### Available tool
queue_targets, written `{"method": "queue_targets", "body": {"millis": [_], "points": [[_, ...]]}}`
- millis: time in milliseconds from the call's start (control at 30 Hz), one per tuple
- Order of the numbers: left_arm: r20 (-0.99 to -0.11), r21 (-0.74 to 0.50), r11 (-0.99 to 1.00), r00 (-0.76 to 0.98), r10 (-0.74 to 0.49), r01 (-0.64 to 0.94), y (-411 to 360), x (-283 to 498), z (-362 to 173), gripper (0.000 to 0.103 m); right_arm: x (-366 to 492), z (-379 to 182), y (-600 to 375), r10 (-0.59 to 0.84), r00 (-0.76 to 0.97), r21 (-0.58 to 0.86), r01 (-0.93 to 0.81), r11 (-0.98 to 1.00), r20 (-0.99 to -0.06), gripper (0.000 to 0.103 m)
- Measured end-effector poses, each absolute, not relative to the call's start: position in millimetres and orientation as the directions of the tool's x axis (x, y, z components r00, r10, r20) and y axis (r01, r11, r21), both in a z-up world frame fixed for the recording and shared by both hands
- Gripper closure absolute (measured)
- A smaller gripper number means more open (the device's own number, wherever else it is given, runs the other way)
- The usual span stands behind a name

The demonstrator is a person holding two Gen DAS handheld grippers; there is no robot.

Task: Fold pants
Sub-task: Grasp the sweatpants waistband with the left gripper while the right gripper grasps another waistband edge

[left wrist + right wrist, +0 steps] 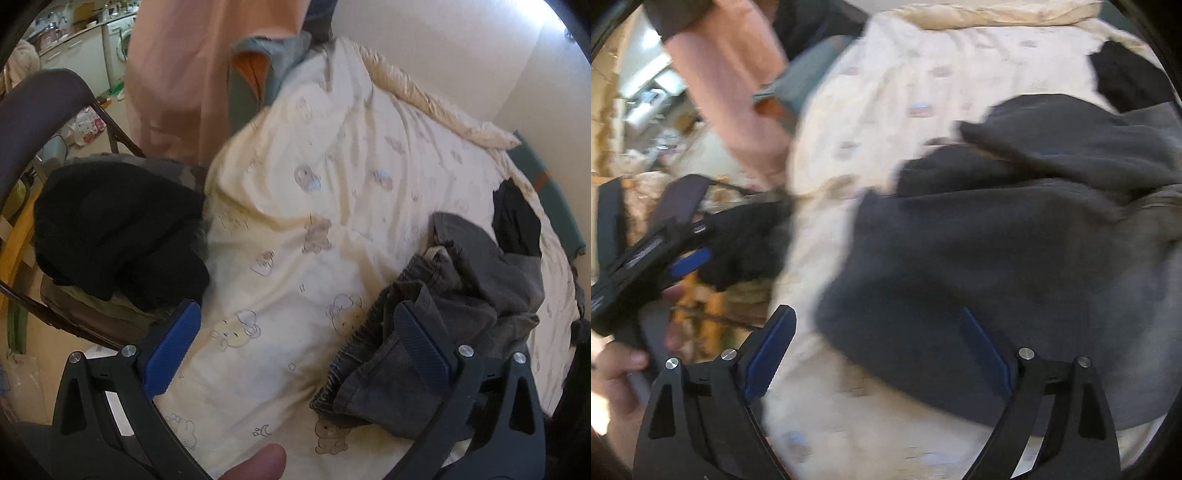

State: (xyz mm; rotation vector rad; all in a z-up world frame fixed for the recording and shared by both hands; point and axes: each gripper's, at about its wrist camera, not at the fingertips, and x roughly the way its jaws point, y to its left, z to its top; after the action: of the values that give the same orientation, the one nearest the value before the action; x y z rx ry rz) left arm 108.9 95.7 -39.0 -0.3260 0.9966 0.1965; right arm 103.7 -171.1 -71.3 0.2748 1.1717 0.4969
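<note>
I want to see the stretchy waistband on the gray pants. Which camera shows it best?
The left wrist view: the gray pants lie crumpled there, waistband sharp and gathered. The right wrist view shows them as a blurred dark mass, waistband unclear.

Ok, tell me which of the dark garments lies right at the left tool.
The crumpled grey pants with the gathered elastic waistband, on the cream quilt. The black pile sits on the chair beside the bed; another black piece lies farther back.

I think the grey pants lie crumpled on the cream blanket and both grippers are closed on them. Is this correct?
Not quite. The grey pants do lie crumpled on the cream blanket, but both grippers are open: each wrist view shows the left gripper and right gripper with fingers spread wide, gripping nothing.
</note>
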Motion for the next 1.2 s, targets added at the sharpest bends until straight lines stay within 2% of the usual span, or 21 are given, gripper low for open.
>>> {"method": "queue_targets", "body": {"millis": [167,200,233,267,300,333,367,467,567,667,833,900,967,1067,1133,1167,1200], "points": [[-0.857,-0.155,0.937,0.515,0.03,-0.313,88.7,113.0,-47.1,0.0,100.6,-112.4,-136.8,0.467,0.216,0.404,-0.278,0.871,-0.857,0.012],[-0.857,-0.153,0.937,0.515,0.033,-0.314,89.4,112.6,-48.3,0.0,99.8,-120.3,-128.2,0.452,0.214,0.384,-0.292,0.876,-0.866,0.018],[-0.857,-0.156,0.936,0.515,0.031,-0.315,89.7,112.2,-49.3,0.0,99.3,-127.7,-122.0,0.431,0.217,0.358,-0.309,0.881,-0.876,0.029],[-0.857,-0.159,0.935,0.514,0.029,-0.318,90.1,112.1,-50.5,0.0,100.6,-136.0,-115.5,0.385,0.225,0.305,-0.321,0.897,-0.895,0.057],[-0.857,-0.156,0.935,0.514,0.032,-0.319,90.5,112.2,-51.8,0.0,102.5,-141.0,-115.6,0.354,0.229,0.274,-0.316,0.908,-0.907,0.077],[-0.858,-0.148,0.936,0.512,0.039,-0.32,89.5,112.0,-53.2,0.0,102.0,-142.4,-122.1,0.349,0.231,0.27,-0.312,0.911,-0.908,0.086],[-0.859,-0.143,0.937,0.511,0.043,-0.319,88.5,111.7,-54.3,0.0,104.2,-140.7,-128.7,0.363,0.238,0.284,-0.311,0.907,-0.901,0.102],[-0.858,-0.133,0.943,0.511,0.045,-0.307,81.9,111.5,-56.2,0.0,103.4,-108.0,-164.7,0.349,0.362,0.237,-0.319,0.918,-0.864,0.103],[-0.855,-0.118,0.95,0.516,0.052,-0.291,74.5,113.2,-57.6,0.0,105.1,-69.9,-221.1,0.269,0.503,0.191,-0.202,0.961,-0.822,0.103],[-0.858,-0.103,0.957,0.511,0.052,-0.271,65.6,114.7,-62.3,0.0,115.2,-45.8,-314.2,0.084,0.598,0.145,0.053,0.988,-0.797,0.103],[-0.878,-0.101,0.968,0.478,0.023,-0.231,50.8,114.7,-76.3,0.0,123.8,-56.9,-428.5,-0.239,0.511,-0.019,0.399,0.917,-0.825,0.103],[-0.893,-0.103,0.972,0.449,0.004,-0.212,44.6,114.4,-84.9,0.0,119.5,-65.2,-460.9,-0.315,0.438,-0.064,0.499,0.864,-0.842,0.102],[-0.915,-0.109,0.973,0.403,-0.019,-0.202,37.9,113.2,-99.4,0.0,113.6,-72.1,-484.2,-0.328,0.384,-0.069,0.553,0.83,-0.863,0.1],[-0.947,-0.111,0.975,0.319,-0.044,-0.194,25.8,111.6,-126.8,0.0,104.5,-69.1,-490.8,-0.247,0.429,0.025,0.537,0.843,-0.869,0.095],[-0.962,-0.097,0.978,0.271,-0.045,-0.184,16.0,112.7,-143.8,0.0,100.3,-61.5,-481.1,-0.125,0.53,0.163,0.464,0.871,-0.838,0.077],[-0.965,-0.091,0.98,0.258,-0.043,-0.176,10.1,114.7,-151.1,0.001,104.2,-61.6,-473.1,-0.048,0.556,0.226,0.413,0.883,-0.83,0.041],[-0.966,-0.084,0.983,0.256,-0.039,-0.165,5.0,116.9,-155.0,0.002,108.1,-62.0,-463.9,0.03,0.572,0.277,0.35,0.895,-0.82,0.016]]}}
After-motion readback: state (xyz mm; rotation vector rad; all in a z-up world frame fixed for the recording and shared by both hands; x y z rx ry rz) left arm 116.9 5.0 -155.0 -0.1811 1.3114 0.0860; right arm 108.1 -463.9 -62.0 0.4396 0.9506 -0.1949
